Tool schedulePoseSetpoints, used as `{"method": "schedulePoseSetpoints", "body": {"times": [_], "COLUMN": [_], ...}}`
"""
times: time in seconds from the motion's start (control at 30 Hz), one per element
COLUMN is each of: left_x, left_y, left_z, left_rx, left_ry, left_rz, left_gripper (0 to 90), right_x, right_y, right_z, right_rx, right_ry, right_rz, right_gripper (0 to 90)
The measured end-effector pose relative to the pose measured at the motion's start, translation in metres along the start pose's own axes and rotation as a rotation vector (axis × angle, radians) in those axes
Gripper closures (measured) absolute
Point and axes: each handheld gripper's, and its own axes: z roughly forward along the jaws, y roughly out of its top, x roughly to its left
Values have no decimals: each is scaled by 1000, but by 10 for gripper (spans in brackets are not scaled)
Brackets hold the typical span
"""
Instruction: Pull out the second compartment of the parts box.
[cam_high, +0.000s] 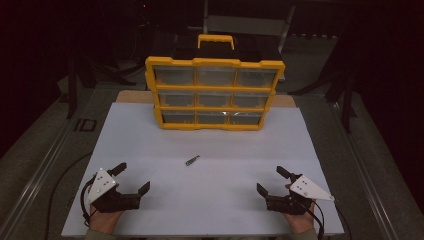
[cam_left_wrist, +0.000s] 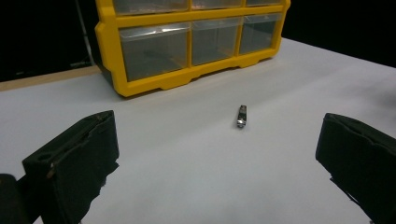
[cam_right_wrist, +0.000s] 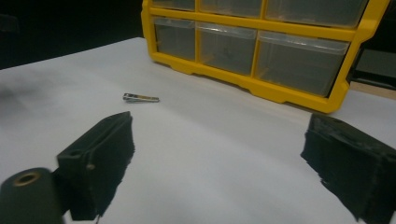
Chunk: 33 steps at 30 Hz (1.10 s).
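Small metal nail clipper (cam_high: 192, 160) lying flat on the white table (cam_high: 150, 135), roughly mid-board, out in the open and touching nothing. Well clear of both tools: left gripper (cam_high: 131, 178) down at the near-left corner, right gripper (cam_high: 273, 181) down at the near-right corner, clipper sitting between them but farther up the board, a bit closer to the left one. Both resting low at the near edge, each in a hand coming in from the bottom, jaws spread wide with nothing between them. Along the left gripper (cam_left_wrist: 217, 154) view, clipper (cam_left_wrist: 241, 115) dead ahead, slightly right of centre between the two black jaws, pointing almost straight away, still well beyond the tips. Along the right gripper (cam_right_wrist: 219, 158) view, clipper (cam_right_wrist: 140, 98) off to the upper left, lying sideways, past the left-hand jaw and not lined up with the gap. Yellow drawer organizer (cam_high: 215, 93) standing upright at the far side of the table, three rows of clear drawers facing the camera, handle on top, well behind the clipper. Whatever sits inside those drawers too murky to make out.
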Motion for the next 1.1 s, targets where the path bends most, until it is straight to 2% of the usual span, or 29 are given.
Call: {"method": "schedulePoseSetpoints", "body": {"times": [0.23,0.6,0.9,1.1], "left_x": [-2,-3,-3,-4], "left_y": [-2,-3,-6,-6], "left_z": [3,5,9,9], "left_rx": [26,29,46,47], "left_ry": [4,15,24,26], "left_rz": [15,16,11,14], "left_gripper": [0,0,0,0], "right_x": [2,5,9,18], "right_y": [1,3,10,18], "right_z": [2,7,10,15], "right_rx": [9,29,43,59], "right_ry": [-2,-21,-30,-18], "right_rz": [3,21,16,-11], "right_gripper": [78,79,78,78]}}
